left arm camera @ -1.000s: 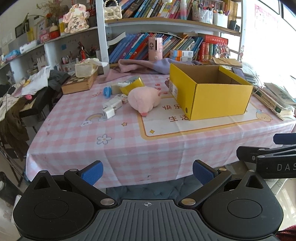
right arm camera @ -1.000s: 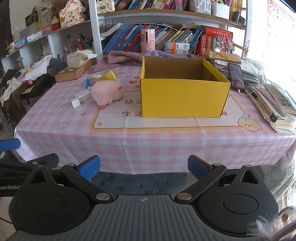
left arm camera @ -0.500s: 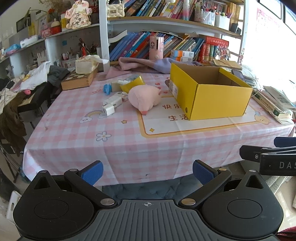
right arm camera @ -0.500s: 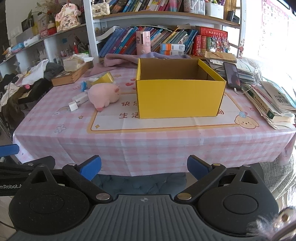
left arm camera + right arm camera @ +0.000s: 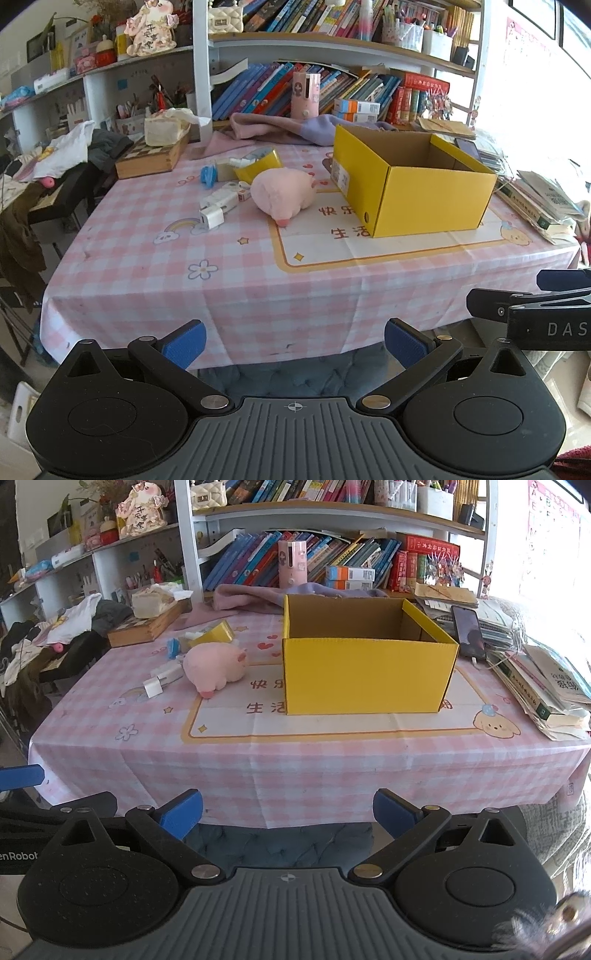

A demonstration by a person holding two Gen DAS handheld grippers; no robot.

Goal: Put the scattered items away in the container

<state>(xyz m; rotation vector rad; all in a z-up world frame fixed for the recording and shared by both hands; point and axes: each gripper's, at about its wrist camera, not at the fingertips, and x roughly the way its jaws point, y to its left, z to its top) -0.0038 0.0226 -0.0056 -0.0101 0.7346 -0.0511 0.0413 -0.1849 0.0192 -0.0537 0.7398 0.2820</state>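
Note:
An open yellow cardboard box (image 5: 413,192) (image 5: 369,674) stands on the pink checked table and looks empty. Left of it lie a pink plush pig (image 5: 284,194) (image 5: 216,666), a white charger (image 5: 218,206) (image 5: 162,679), a yellow packet (image 5: 258,166) (image 5: 218,633), a blue clip (image 5: 206,176) (image 5: 173,648) and a small box (image 5: 225,170). My left gripper (image 5: 294,341) is open and empty, in front of and below the table's front edge. My right gripper (image 5: 287,814) is open and empty, also short of the table edge.
A wooden box with a tissue pack (image 5: 151,155) sits at the table's back left. A purple cloth (image 5: 280,129) lies behind the box. Stacked books and papers (image 5: 546,686) and a phone (image 5: 468,629) fill the right side. Bookshelves (image 5: 332,55) stand behind. A cushioned seat (image 5: 280,845) is under the table edge.
Both grippers have drawn back and risen slightly, so the table looks a little farther and more from above. Nothing on the table has moved.

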